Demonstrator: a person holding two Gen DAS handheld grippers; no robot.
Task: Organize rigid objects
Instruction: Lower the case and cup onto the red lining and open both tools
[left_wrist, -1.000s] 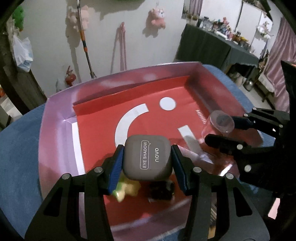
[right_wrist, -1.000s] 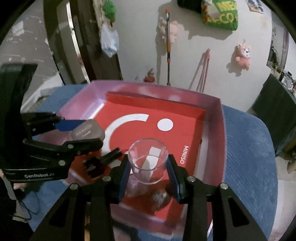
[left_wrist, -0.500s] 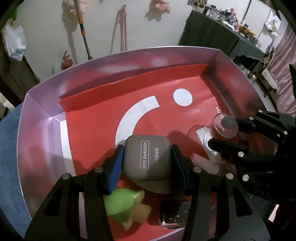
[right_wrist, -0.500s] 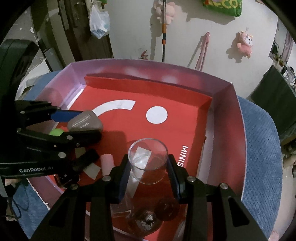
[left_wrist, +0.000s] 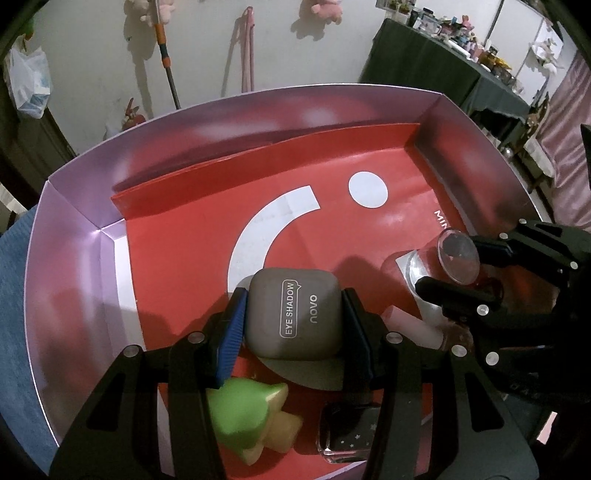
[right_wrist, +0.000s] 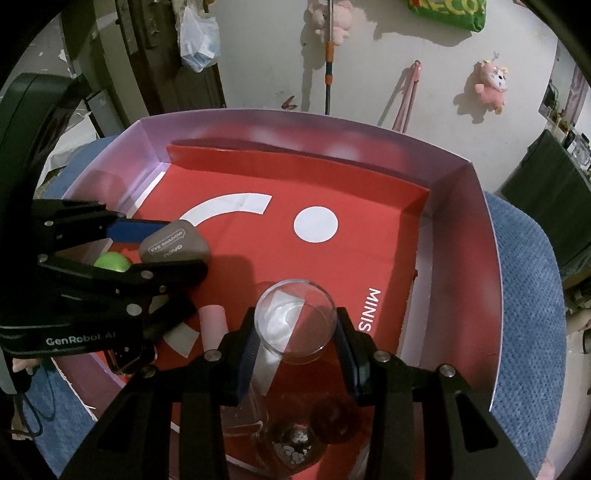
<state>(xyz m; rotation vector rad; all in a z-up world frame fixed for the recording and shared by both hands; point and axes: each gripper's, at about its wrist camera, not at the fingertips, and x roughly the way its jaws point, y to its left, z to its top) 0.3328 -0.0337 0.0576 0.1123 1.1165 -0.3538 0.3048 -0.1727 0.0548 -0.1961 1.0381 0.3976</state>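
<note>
Since a second ago the red-lined box (left_wrist: 74, 258) has grown to fill both views: I have brought both hands lower into it, so its purple walls now reach the frame edges and the wall behind shows only at the top. The green toy (left_wrist: 240, 417) and the dark starred bottle (left_wrist: 347, 432), blurred at the bottom of the left view before, are now sharp at bottom centre, and a pink tube (left_wrist: 410, 325) has come into sight at lower right.

My left gripper (left_wrist: 295, 321) has not changed its hold: its fingers (left_wrist: 231, 332) are partly closed and clamp the grey eye shadow case (left_wrist: 295, 314) by its two sides, low in the middle of the left view and at middle left in the right view, over the box's red floor.

My right gripper (right_wrist: 295, 332) holds as before: its fingers (right_wrist: 249, 347) are drawn in close and press on both sides of the clear glass cup (right_wrist: 295, 321), at lower centre of the right view and at middle right in the left view. I cannot tell whether the cup's base touches the floor.

Two small round things (right_wrist: 295, 443), one speckled, lie beneath my right fingers at the bottom edge.
</note>
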